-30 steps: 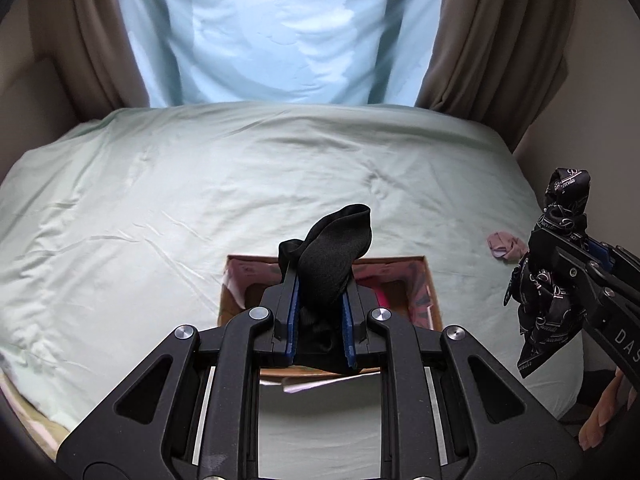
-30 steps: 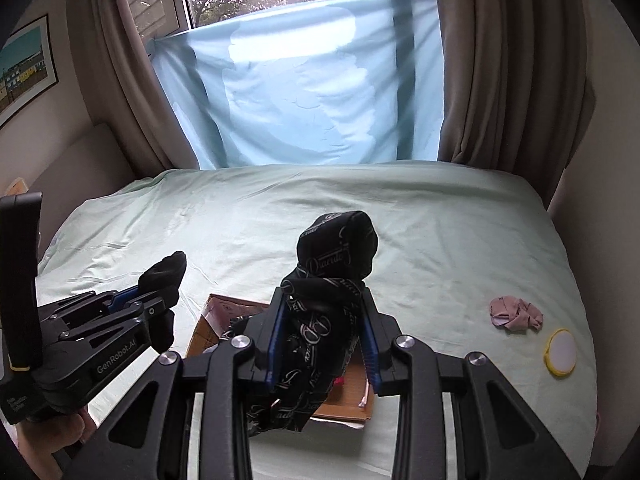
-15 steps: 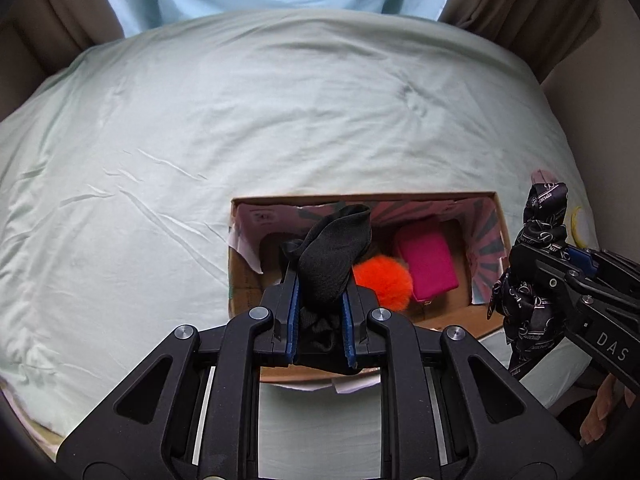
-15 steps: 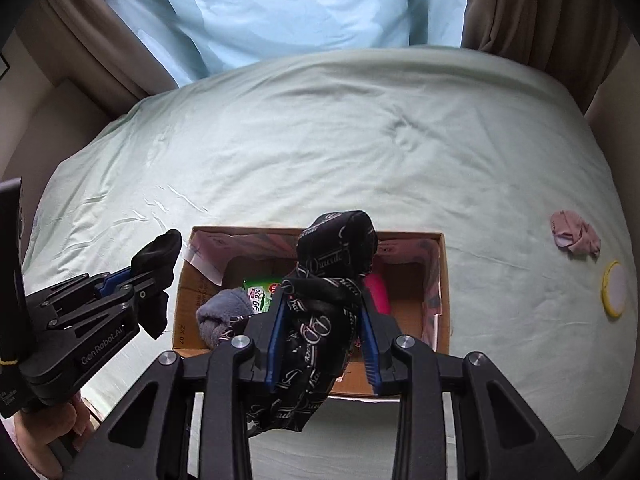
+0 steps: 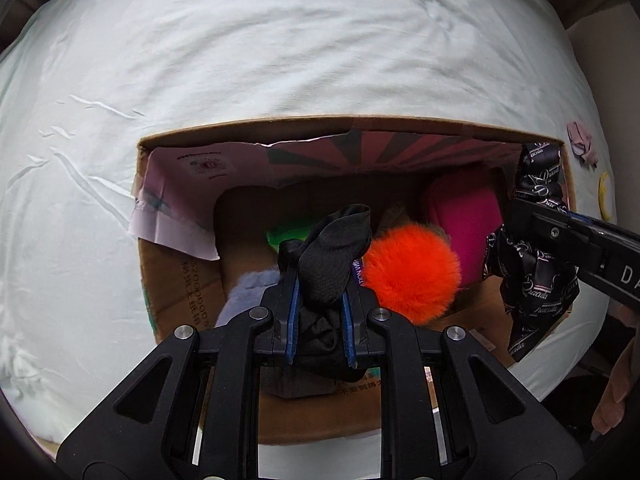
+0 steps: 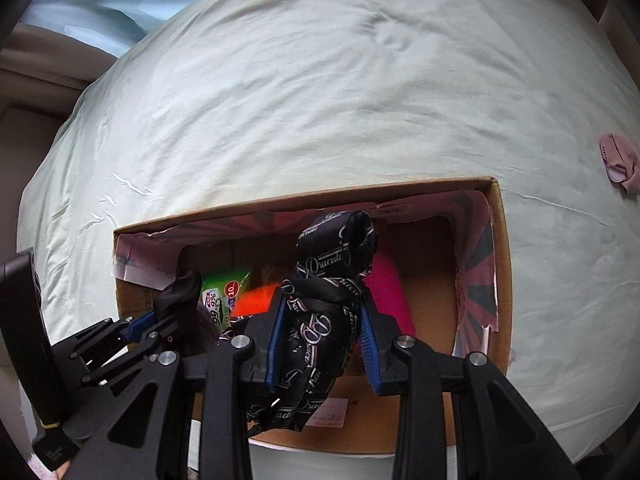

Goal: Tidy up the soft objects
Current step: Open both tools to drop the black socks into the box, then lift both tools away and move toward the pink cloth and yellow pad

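The bed (image 5: pixel 280 60) carries everything, its pale sheet spread wide so loose soft things stand out against it. On it, at the near edge, sits the box (image 5: pixel 360 126), open at the top, the landmark here and plainly the collecting place: inside it lie a pink pouch (image 5: pixel 464 216) toward its right wall, an orange pompom (image 5: pixel 412 272) at its middle, a green packet (image 6: pixel 220 300) behind the pompom to the left, and a grey fluffy thing (image 5: pixel 248 288) at its near left.

Both items in hand hang over the box's opening, which suggests they are about to be dropped in. The scarf (image 6: pixel 320 320), black with script lettering, is pinched at its middle by the right tongs (image 6: pixel 322 344), clenched on it, so that a knotted head stands above the jaws and a tail dangles below, over the box's right half. The sock (image 5: pixel 332 256), black, is gripped the same way by the left tongs (image 5: pixel 319 320), over the box's left half near the pompom.

Both tools are pitched forward and downward, looking into the box, side by side and close but apart.

Outside the box, off to its right on the sheet, a pink cloth (image 6: pixel 618 162) and a yellow ring (image 5: pixel 603 200) are not yet gathered.
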Tool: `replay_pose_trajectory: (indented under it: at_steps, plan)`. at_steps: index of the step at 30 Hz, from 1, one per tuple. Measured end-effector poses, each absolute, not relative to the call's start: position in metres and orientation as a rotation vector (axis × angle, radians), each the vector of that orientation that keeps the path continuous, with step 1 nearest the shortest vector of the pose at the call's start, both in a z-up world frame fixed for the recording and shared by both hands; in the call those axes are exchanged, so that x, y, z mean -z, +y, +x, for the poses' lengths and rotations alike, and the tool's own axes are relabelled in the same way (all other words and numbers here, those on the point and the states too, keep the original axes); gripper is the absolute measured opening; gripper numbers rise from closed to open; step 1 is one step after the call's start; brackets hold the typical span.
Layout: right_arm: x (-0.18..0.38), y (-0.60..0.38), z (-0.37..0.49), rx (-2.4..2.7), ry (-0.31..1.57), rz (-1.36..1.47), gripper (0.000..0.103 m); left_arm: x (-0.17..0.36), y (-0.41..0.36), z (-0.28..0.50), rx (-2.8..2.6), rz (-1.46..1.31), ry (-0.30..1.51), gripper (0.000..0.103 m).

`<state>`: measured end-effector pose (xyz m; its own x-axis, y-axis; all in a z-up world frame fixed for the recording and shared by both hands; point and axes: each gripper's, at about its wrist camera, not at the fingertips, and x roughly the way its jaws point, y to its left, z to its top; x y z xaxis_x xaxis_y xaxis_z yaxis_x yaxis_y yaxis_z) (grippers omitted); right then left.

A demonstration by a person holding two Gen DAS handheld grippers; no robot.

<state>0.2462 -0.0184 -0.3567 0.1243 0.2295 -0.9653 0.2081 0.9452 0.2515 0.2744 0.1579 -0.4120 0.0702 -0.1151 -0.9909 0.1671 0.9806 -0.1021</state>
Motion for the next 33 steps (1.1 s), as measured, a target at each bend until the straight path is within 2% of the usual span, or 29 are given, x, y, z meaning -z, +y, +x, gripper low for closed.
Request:
replay_pose_trajectory:
  at_steps: [5,6,7,8,9,10,23,33]
  plan:
    - [0.370,-0.022,0.257,0.001,1.510,0.393,0.031,0.417,0.148,0.283,0.233,0.094,1.501,0.017]
    - [0.371,-0.023,0.258,0.001,1.517,0.411,0.033,0.419,0.146,0.284,0.243,0.097,1.511,0.028]
    - [0.374,-0.024,0.259,0.003,1.522,0.435,0.043,0.420,0.144,0.284,0.255,0.095,1.521,0.040]
    - [0.375,-0.026,0.261,0.011,1.520,0.454,0.053,0.421,0.143,0.285,0.258,0.097,1.527,0.079]
    - [0.374,-0.029,0.261,0.020,1.510,0.473,0.079,0.422,0.141,0.284,0.260,0.099,1.535,0.101]
    - [0.374,-0.031,0.261,0.025,1.496,0.484,0.103,0.422,0.139,0.283,0.262,0.101,1.545,0.103]
    - [0.361,-0.040,0.240,0.036,1.448,0.444,0.103,0.411,0.140,0.265,0.268,0.063,1.539,0.103]
    - [0.311,-0.037,0.217,0.023,1.378,0.408,0.103,0.362,0.144,0.246,0.253,0.072,1.455,0.103]
